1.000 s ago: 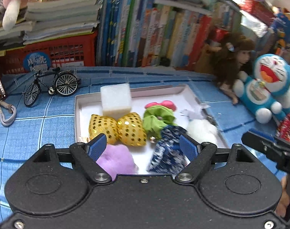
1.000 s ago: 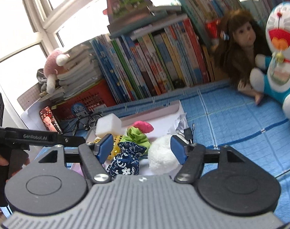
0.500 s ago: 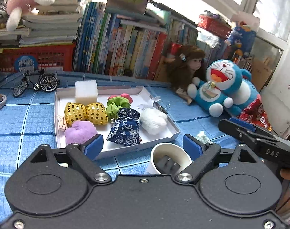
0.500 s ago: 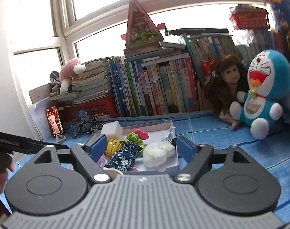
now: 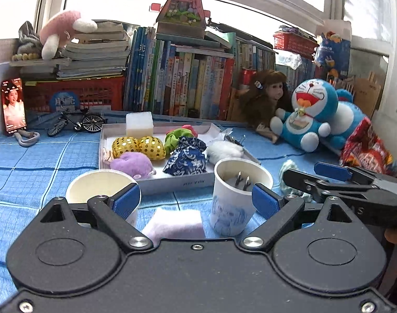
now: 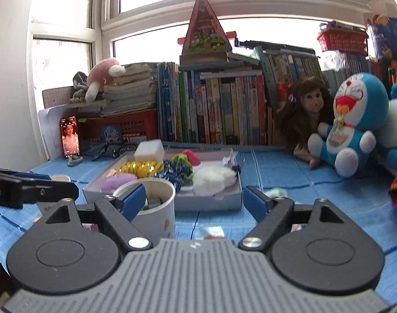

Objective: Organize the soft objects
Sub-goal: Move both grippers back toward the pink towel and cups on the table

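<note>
A white tray (image 5: 172,181) on the blue cloth holds several soft things: a white foam cube (image 5: 139,124), two gold sequin cushions (image 5: 138,146), a purple plush (image 5: 130,164), a blue floral pouch (image 5: 186,156), a green scrunchie (image 5: 173,139) and a white fluffy ball (image 5: 223,149). The tray also shows in the right wrist view (image 6: 211,200). My left gripper (image 5: 196,200) is open and empty, well back from the tray, above a pale pink pad (image 5: 176,224). My right gripper (image 6: 193,200) is open and empty, also back from the tray.
Two white paper cups (image 5: 103,187) (image 5: 240,190) stand in front of the tray; the right one holds a plug. A doll (image 5: 266,99), a Doraemon plush (image 5: 313,112), a toy bicycle (image 5: 77,122), a phone (image 5: 14,105) and a wall of books (image 5: 188,83) ring the back.
Both grippers have pulled back and up from the tray. The cups and the pink pad have come into view in front. Both stayed open and empty.
</note>
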`<action>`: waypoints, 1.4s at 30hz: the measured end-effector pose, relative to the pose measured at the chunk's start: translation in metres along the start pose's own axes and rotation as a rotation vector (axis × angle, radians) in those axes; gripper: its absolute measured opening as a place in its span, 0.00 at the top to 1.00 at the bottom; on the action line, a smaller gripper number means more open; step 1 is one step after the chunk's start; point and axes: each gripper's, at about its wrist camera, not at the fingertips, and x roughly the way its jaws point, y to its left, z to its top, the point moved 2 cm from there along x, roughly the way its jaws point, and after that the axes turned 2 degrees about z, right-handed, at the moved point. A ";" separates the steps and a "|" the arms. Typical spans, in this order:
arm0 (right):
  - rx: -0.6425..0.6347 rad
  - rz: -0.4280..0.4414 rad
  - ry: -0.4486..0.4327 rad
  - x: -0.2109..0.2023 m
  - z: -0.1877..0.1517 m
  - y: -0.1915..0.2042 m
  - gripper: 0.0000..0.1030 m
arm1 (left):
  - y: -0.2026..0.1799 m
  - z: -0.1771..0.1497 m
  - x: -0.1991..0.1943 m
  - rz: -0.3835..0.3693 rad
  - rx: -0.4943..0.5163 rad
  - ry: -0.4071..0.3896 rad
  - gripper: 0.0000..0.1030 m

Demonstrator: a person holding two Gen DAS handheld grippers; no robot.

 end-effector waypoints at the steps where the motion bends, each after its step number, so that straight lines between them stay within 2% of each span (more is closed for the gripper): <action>1: 0.004 -0.003 0.003 0.002 -0.004 0.000 0.14 | -0.002 -0.007 -0.001 0.011 -0.001 -0.009 0.11; 7: -0.005 -0.029 0.041 0.011 -0.024 -0.004 0.14 | -0.011 -0.044 0.006 0.074 0.007 -0.019 0.12; 13: -0.027 -0.051 0.079 0.018 -0.039 -0.006 0.14 | -0.014 -0.060 0.018 0.120 -0.007 -0.024 0.12; 22: -0.072 -0.094 0.155 0.035 -0.048 -0.002 0.14 | -0.008 -0.062 0.042 0.168 -0.040 0.003 0.12; 42: -0.081 -0.071 0.219 0.048 -0.059 0.000 0.14 | -0.011 -0.074 0.070 0.179 -0.064 0.065 0.12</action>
